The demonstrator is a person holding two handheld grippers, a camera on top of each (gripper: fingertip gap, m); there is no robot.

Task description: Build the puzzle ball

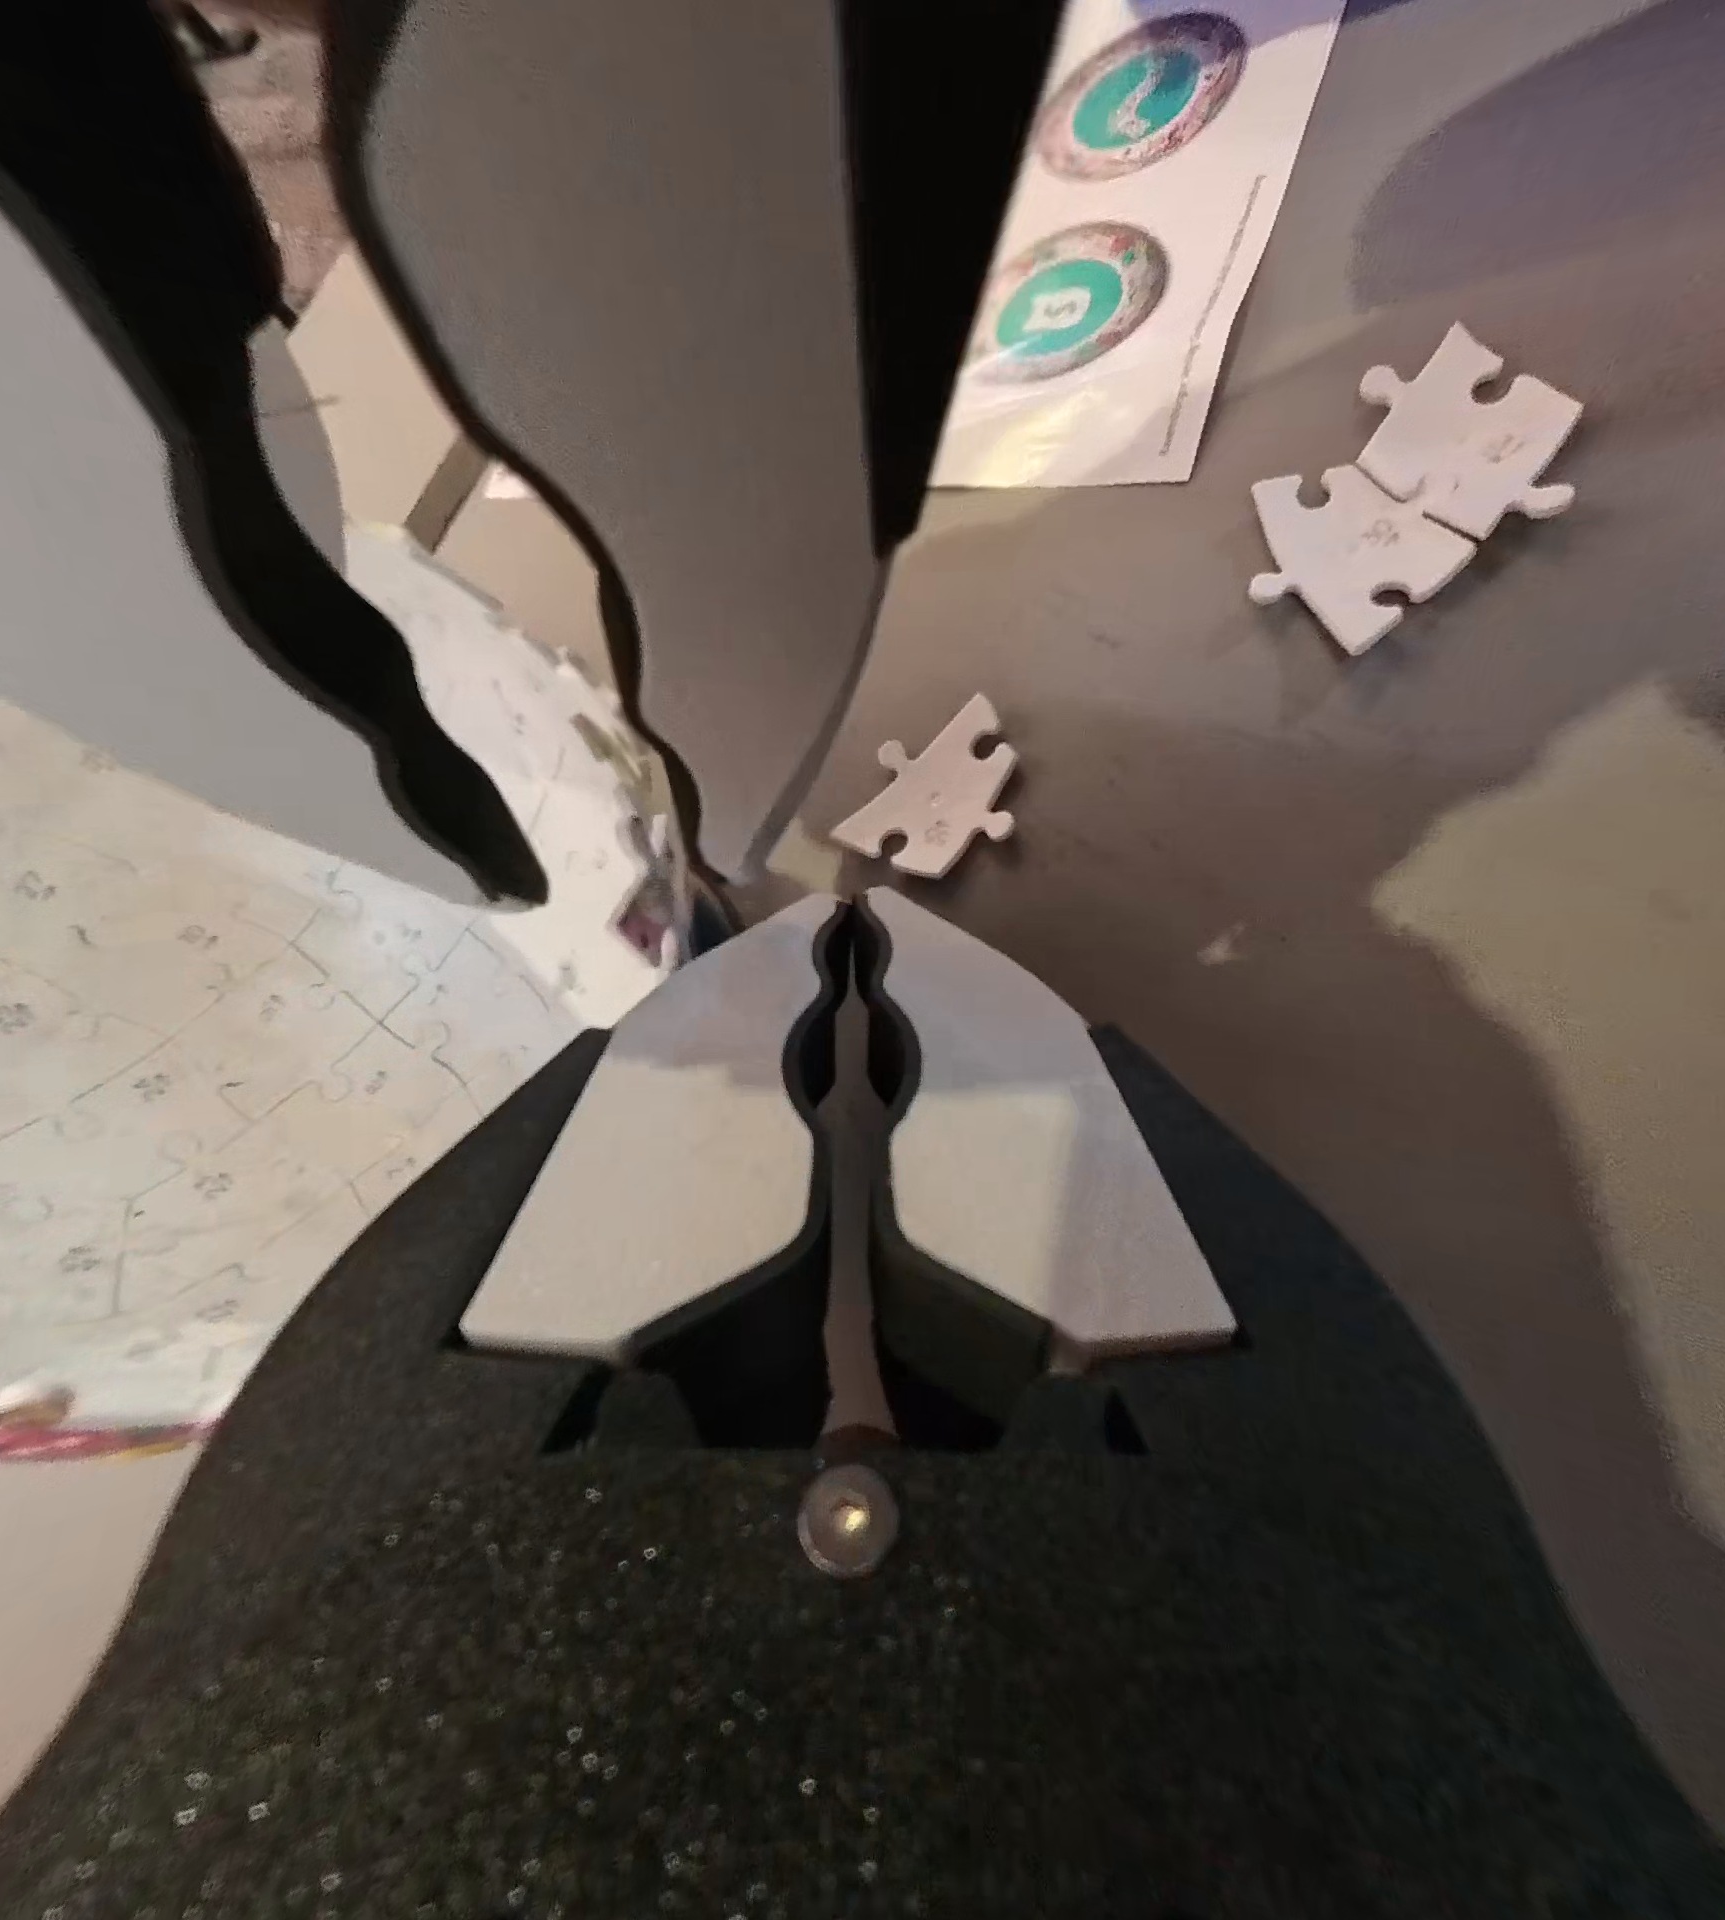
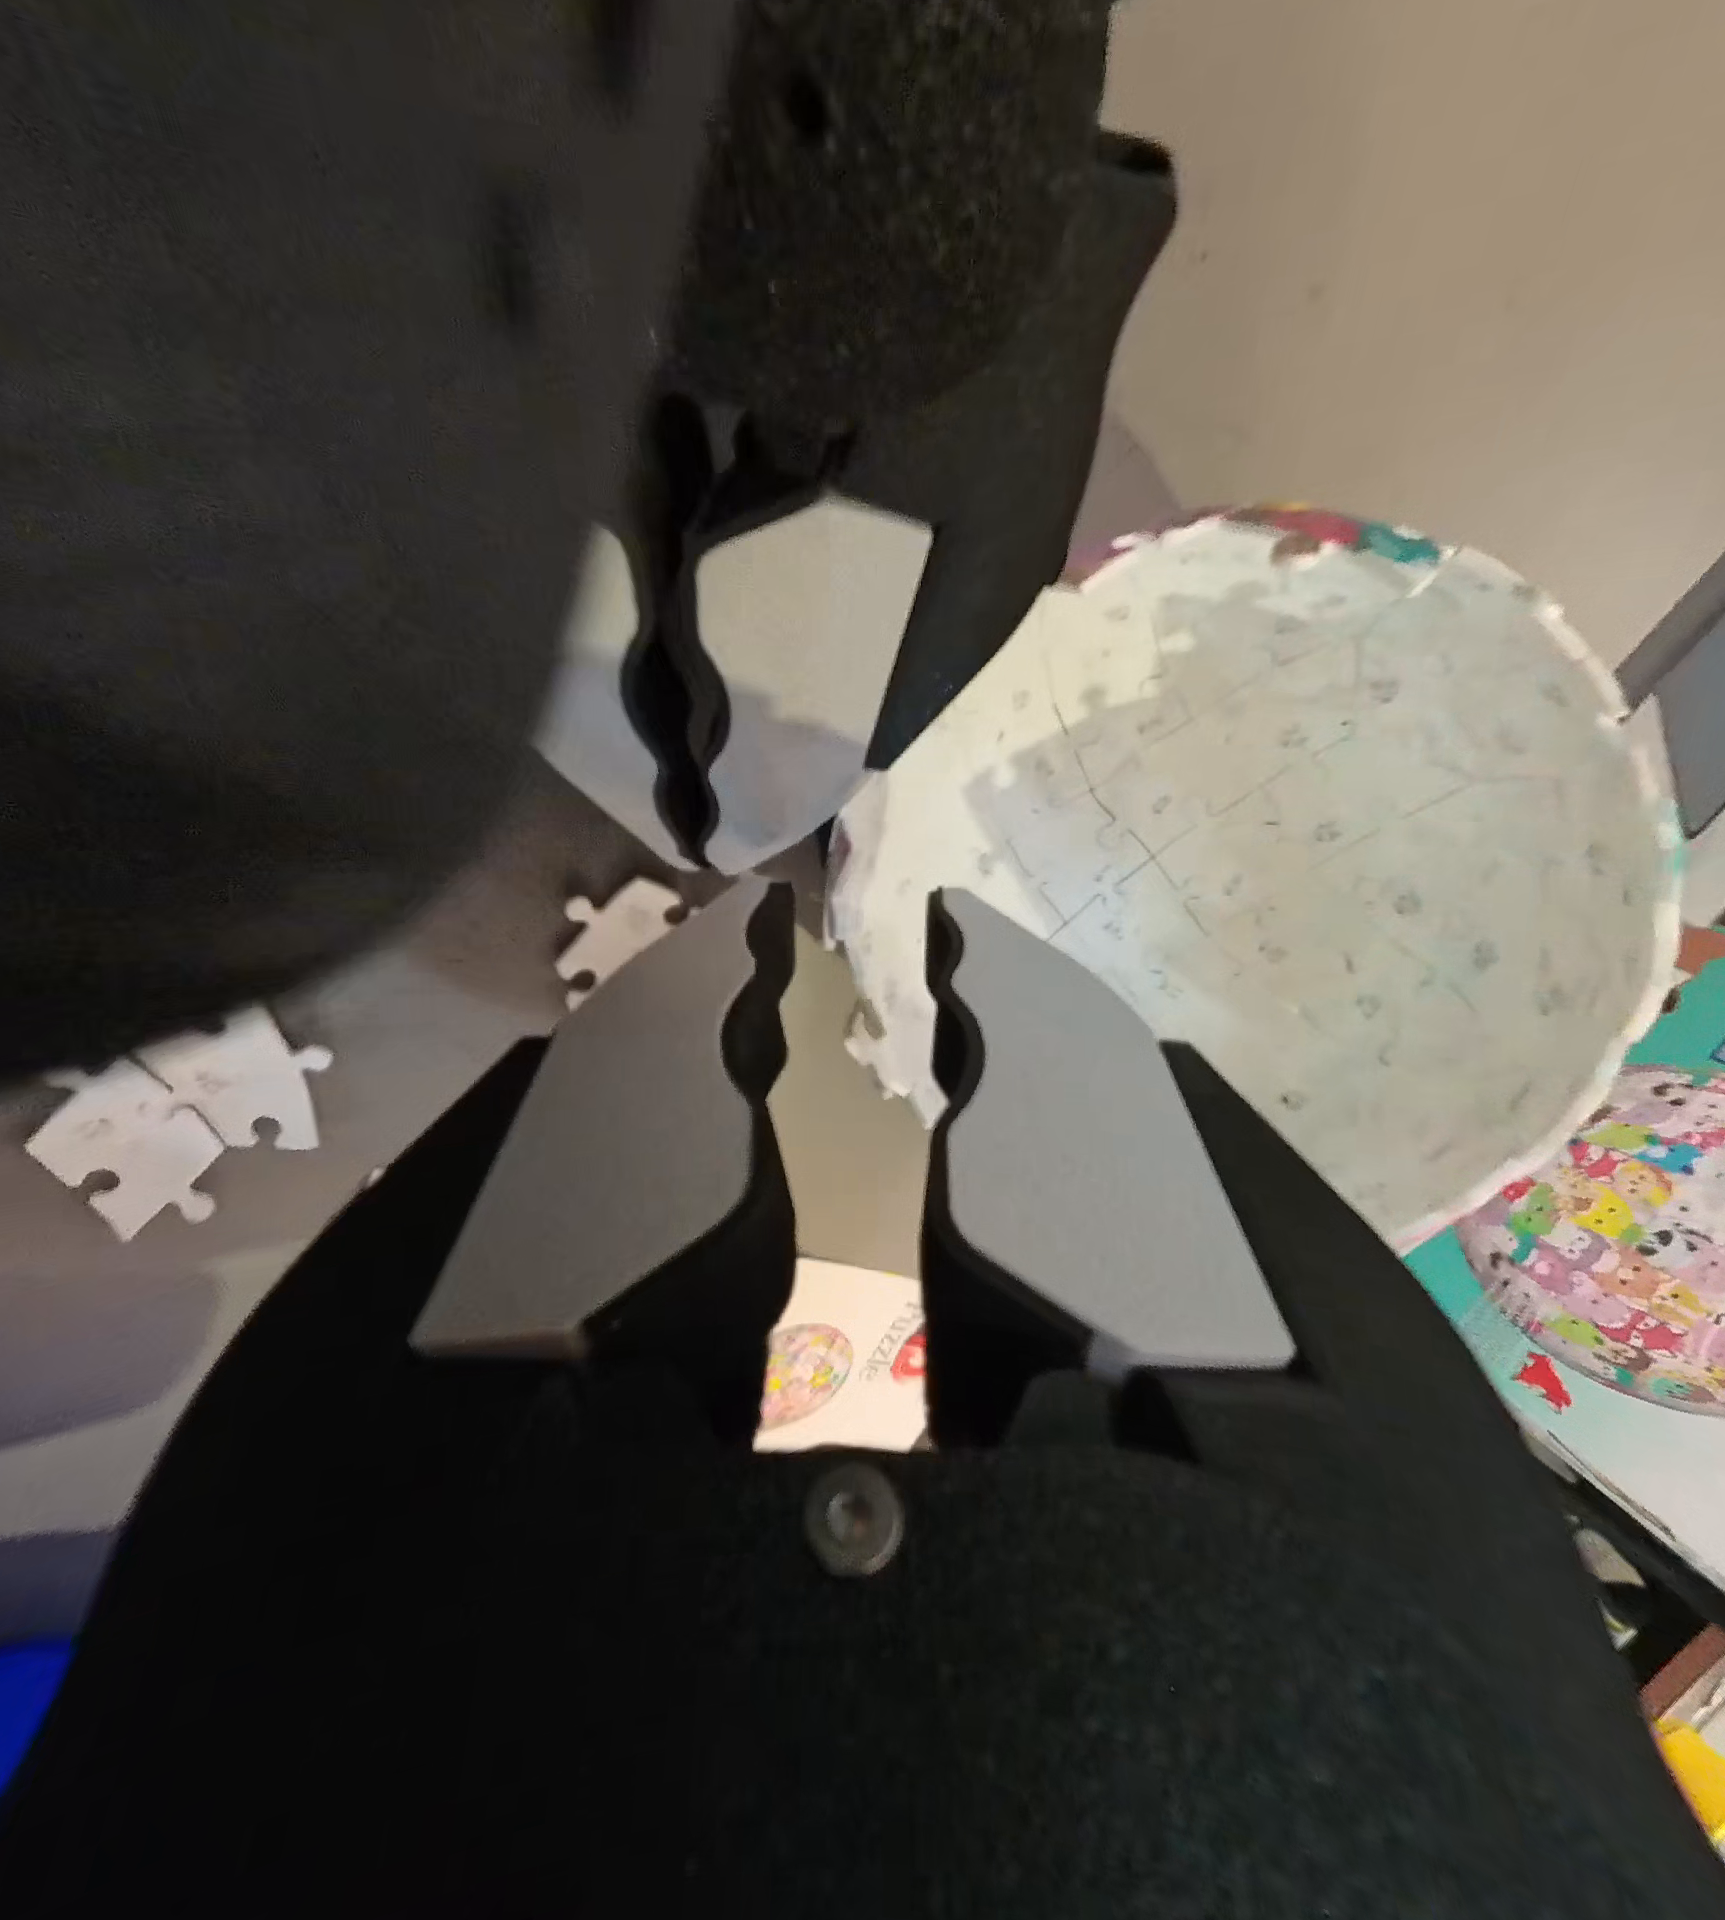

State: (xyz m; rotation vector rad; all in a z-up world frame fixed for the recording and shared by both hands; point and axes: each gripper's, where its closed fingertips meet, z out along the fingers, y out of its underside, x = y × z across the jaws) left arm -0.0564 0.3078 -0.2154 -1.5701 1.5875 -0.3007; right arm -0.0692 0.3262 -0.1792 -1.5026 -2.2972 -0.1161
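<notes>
The puzzle ball [image 2: 1305, 831] is a partly built open shell with a white numbered inside and a colourful outside; it also shows in the left wrist view [image 1: 162, 1039]. My right gripper [image 2: 858, 925] is open, and the shell's jagged rim [image 2: 889, 1049] stands between its jaws without being clamped. In the left wrist view the right gripper [image 1: 619, 873] comes down from the top. My left gripper [image 1: 850, 914] is shut with nothing visible in it, tips just beside the rim; it also shows in the right wrist view [image 2: 707, 857]. One loose white piece [image 1: 931, 800] lies just beyond its tips.
Two joined white pieces [image 1: 1409, 499] lie face down on the grey table [image 1: 1460, 1143], also in the right wrist view [image 2: 172, 1132]. A printed instruction sheet [image 1: 1128, 260] lies behind them. The puzzle box [image 2: 1668, 1247] stands under the shell at the right. Spacing between my two grippers at the tips: around 4 cm.
</notes>
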